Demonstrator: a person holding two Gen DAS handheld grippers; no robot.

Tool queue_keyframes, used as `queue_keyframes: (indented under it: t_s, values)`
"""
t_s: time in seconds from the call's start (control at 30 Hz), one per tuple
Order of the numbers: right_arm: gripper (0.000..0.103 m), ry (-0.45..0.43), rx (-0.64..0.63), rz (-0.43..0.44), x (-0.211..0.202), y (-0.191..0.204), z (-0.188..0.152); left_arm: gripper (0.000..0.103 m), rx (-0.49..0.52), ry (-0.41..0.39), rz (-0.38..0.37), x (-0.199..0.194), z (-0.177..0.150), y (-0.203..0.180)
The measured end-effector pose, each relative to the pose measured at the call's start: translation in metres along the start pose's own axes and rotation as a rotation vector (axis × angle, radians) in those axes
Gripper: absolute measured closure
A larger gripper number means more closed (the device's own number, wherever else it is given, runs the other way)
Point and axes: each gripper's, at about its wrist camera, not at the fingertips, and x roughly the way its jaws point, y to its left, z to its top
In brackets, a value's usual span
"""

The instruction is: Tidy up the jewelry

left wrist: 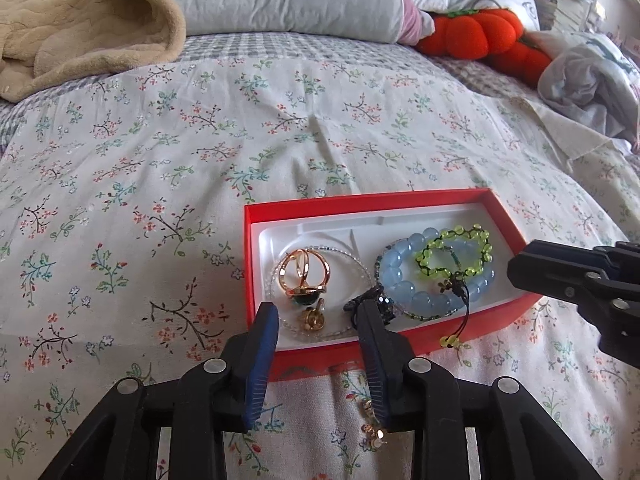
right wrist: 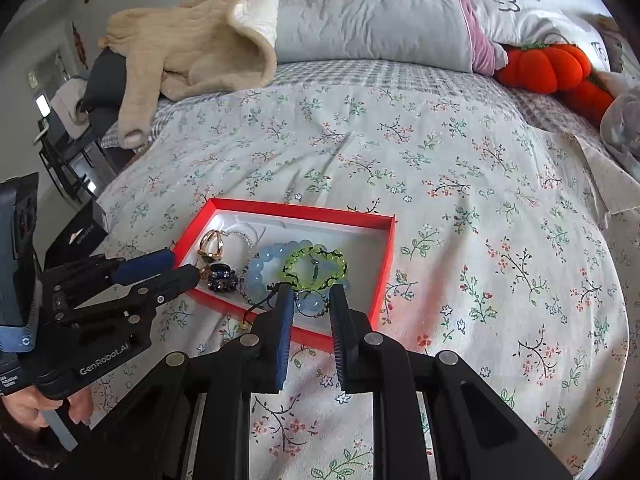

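A red box (left wrist: 256,272) (right wrist: 352,218) with a white liner lies on the floral bedspread. Inside lie a gold ring set (left wrist: 304,272) (right wrist: 213,245), a clear bead strand (left wrist: 360,264), a dark blue beaded piece (left wrist: 386,303) (right wrist: 222,276), a pale blue bead bracelet (left wrist: 404,280) (right wrist: 260,272) and a green bead bracelet (left wrist: 456,256) (right wrist: 316,266) with its cord over the box's front edge. My left gripper (left wrist: 318,312) (right wrist: 180,266) is open and empty over the box's near left corner. My right gripper (right wrist: 310,300) is open and empty just above the blue bracelet. A small gold earring (left wrist: 374,432) lies on the bedspread below the left gripper.
A beige blanket (right wrist: 192,52) and grey pillows (right wrist: 360,12) lie at the head of the bed. An orange pumpkin plush (right wrist: 552,68) sits at the back right beside crumpled cloth (left wrist: 592,80). A dark bedside stand (right wrist: 76,160) is off the left edge.
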Motion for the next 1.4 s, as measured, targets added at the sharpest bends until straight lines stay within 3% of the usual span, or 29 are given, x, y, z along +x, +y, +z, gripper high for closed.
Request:
queue_keyframes:
  t_s: [0.37, 0.4, 0.47, 0.5, 0.83, 1.03, 1.17, 1.33, 1.4]
  values:
    - [0.082, 0.002, 0.035, -0.012, 0.015, -0.003, 0.012, 0.052, -0.024, 0.015, 0.031, -0.017, -0.016, 0.017]
    - [0.079, 0.010, 0.045, -0.016, 0.016, -0.004, 0.013, 0.050, -0.025, 0.022, 0.034, -0.017, -0.019, 0.018]
    - [0.056, 0.015, 0.080, -0.003, 0.015, -0.006, 0.014, 0.046, -0.028, 0.038, 0.041, -0.016, -0.024, 0.021]
    - [0.053, 0.015, 0.080, -0.003, 0.015, -0.006, 0.014, 0.045, -0.030, 0.049, 0.044, -0.015, -0.025, 0.022]
    - [0.050, 0.052, 0.055, -0.006, -0.005, -0.005, -0.002, 0.031, -0.043, 0.111, 0.040, -0.010, -0.046, 0.019]
    - [0.037, 0.070, 0.064, -0.032, -0.016, -0.009, -0.020, 0.030, -0.047, 0.129, -0.011, -0.007, -0.065, 0.008]
    - [0.037, 0.141, 0.104, -0.030, -0.006, -0.013, -0.036, 0.031, -0.036, 0.117, -0.032, -0.008, -0.075, 0.001]
    - [0.037, 0.156, 0.098, -0.080, -0.007, -0.017, -0.039, 0.031, -0.034, 0.092, -0.058, -0.007, -0.077, -0.004]
    - [0.037, 0.155, 0.105, -0.080, -0.009, -0.019, -0.040, 0.043, -0.043, 0.075, -0.090, -0.006, -0.075, -0.006]
